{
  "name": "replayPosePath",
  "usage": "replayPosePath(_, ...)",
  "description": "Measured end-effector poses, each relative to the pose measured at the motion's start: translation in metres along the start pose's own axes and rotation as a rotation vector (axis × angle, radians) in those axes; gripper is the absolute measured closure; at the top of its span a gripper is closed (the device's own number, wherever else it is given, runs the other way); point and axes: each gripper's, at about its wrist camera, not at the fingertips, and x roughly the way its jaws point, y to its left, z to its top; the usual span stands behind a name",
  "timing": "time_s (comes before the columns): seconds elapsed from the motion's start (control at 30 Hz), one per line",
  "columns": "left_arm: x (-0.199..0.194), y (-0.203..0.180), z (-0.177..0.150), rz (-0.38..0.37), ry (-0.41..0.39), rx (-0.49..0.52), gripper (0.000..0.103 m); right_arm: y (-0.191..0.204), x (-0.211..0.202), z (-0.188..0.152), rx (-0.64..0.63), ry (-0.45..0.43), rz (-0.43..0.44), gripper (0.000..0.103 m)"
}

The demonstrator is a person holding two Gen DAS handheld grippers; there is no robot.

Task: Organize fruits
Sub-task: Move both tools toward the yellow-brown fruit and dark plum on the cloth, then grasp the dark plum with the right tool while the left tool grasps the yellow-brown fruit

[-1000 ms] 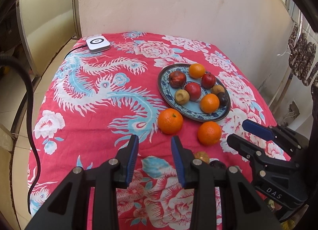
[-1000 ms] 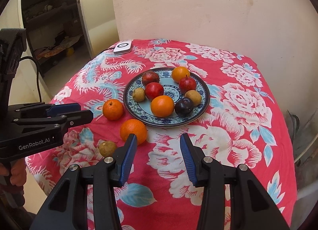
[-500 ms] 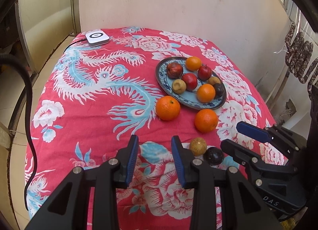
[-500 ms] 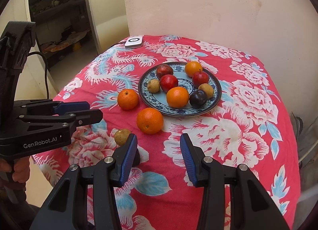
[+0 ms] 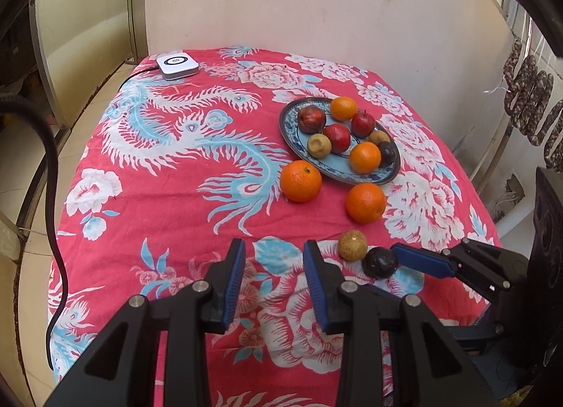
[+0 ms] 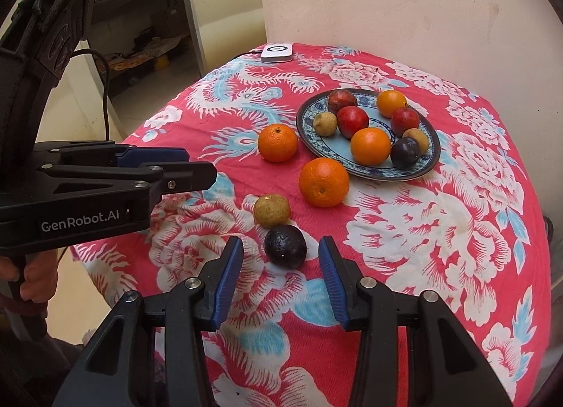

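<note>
R gripper [image 6: 280,259] is hovering w/ jaws apart & empty, the dark plum [image 6: 285,246] lying on the cloth [image 6: 440,231] just ahead, btwn the tips, untouched. L gripper [image 5: 274,259] is hanging narrowly parted, empty. The plate [image 6: 427,166] is sitting farther back.

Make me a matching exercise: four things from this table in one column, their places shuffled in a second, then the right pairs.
1. dark plum
2. white puck device
3. brownish round fruit
4. red apple

A. far corner of the cloth
B. on the blue plate
C. on the cloth, just ahead of the right tongs
D. on the cloth, touching the plum's far side

Pairs: 1-C, 2-A, 3-D, 4-B
</note>
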Motion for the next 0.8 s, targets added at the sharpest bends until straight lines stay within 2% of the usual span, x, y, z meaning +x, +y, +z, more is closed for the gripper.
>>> replayPosePath(0.17,0.001,-0.001,-0.001,-0.002,0.005,0.004,0.068,0.003,0.004,-0.002,-0.019,0.008,-0.007,0.068)
replayPosePath(0.23,0.001,-0.002,-0.001,-0.004,0.006,0.008,0.068,0.000,0.003,-0.002,-0.011,0.005,-0.012,0.076)
replayPosePath(0.8,0.005,-0.023,-0.001,-0.050,0.023,0.068,0.068,-0.022,-0.009,0.002,0.049,-0.035,-0.032,0.078)
